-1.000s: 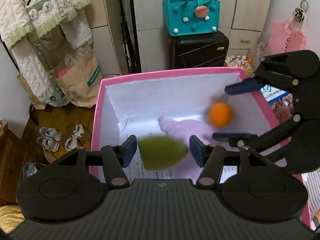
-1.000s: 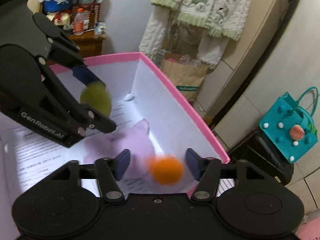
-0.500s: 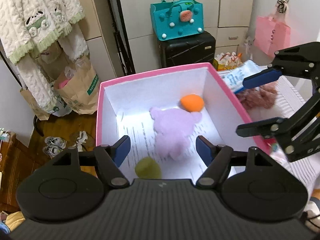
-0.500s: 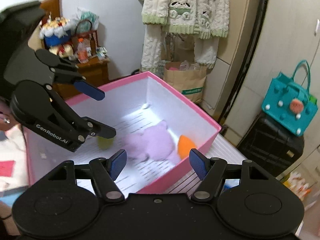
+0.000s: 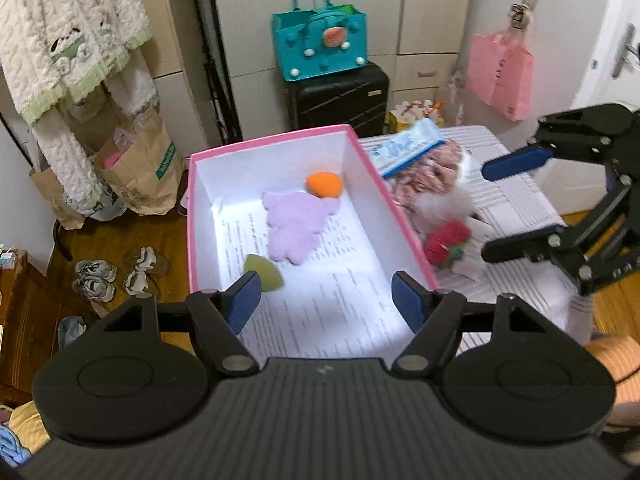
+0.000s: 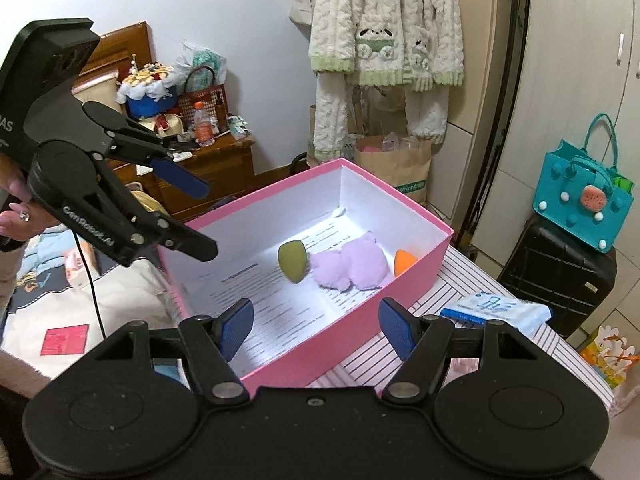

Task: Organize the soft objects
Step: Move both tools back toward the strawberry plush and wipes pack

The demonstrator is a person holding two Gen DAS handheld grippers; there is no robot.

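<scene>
Three soft things lay in the pink box [image 5: 404, 222]: an olive sponge [image 5: 264, 274], a fuzzy lilac plush [image 5: 294, 222], an orange sponge [image 5: 324, 184]; both claws, left [image 5: 326, 300] and right [image 6: 316, 322], gaped, released.

Bright glare, perhaps slight blur

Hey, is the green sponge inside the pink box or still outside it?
Inside. The green sponge rests on the pink box's paper-lined floor beside the purple plush; no gripper touches it.
</scene>
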